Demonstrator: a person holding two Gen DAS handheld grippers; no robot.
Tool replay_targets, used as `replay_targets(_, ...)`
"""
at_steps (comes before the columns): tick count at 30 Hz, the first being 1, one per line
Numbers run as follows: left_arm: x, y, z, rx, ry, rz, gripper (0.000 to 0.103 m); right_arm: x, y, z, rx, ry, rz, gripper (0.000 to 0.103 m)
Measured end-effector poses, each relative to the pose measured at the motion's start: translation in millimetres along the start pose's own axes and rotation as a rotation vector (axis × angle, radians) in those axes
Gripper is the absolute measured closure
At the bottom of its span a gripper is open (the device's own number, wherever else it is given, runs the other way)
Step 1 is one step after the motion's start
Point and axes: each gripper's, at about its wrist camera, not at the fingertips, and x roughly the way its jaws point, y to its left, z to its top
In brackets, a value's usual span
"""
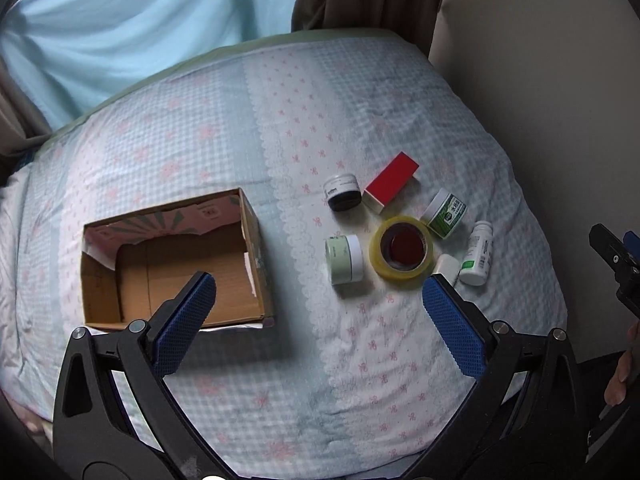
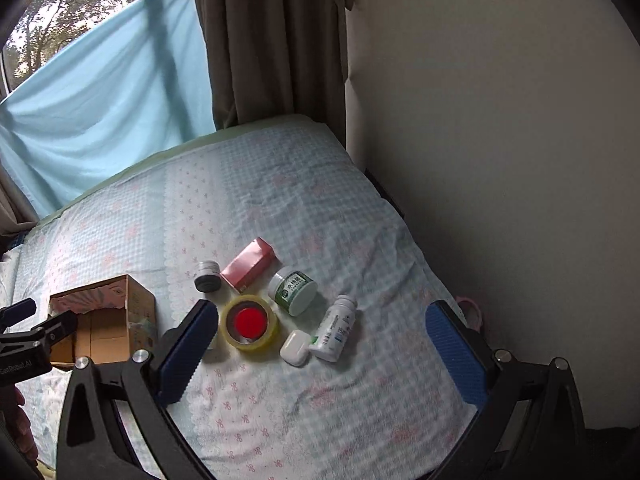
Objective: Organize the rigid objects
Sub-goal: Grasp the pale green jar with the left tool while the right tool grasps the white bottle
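Note:
An open, empty cardboard box point(image 1: 256, 240) point(image 2: 140, 304) sits on the bed at the left. To its right lie a yellow tape roll point(image 1: 402, 254) point(image 2: 250, 326) with a red disc inside, a pale green jar point(image 1: 344, 259), a black-lidded jar point(image 1: 341, 192) point(image 2: 207, 276), a red box point(image 1: 391, 187) point(image 2: 248, 266), a green-labelled jar point(image 1: 445, 213) point(image 2: 293, 290), a white bottle point(image 1: 477, 254) point(image 2: 334, 328) and a white earbud case point(image 1: 446, 266) point(image 2: 295, 347). My left gripper point(image 1: 320, 300) is open above the bed, holding nothing. My right gripper point(image 2: 320, 328) is open and empty above the objects.
The bed point(image 1: 280, 120) has a checked blue and pink cover. A wall point(image 2: 500, 120) borders the right side, with a pink object point(image 2: 472, 312) in the gap. Brown curtains point(image 2: 272, 40) and a blue cloth point(image 2: 100, 100) hang behind.

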Motion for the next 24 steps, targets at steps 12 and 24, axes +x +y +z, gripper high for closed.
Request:
replay_targets(12,166,-26,7,0.006,0.278,0.098,0.012,186,-28,-20,0.127,0.347,-0.002,0.008)
replay_targets(24,251,-30,6,0.027,0.419,0.105,0.038,279,-32,-35,0.244,0.579,-0.014,0.034)
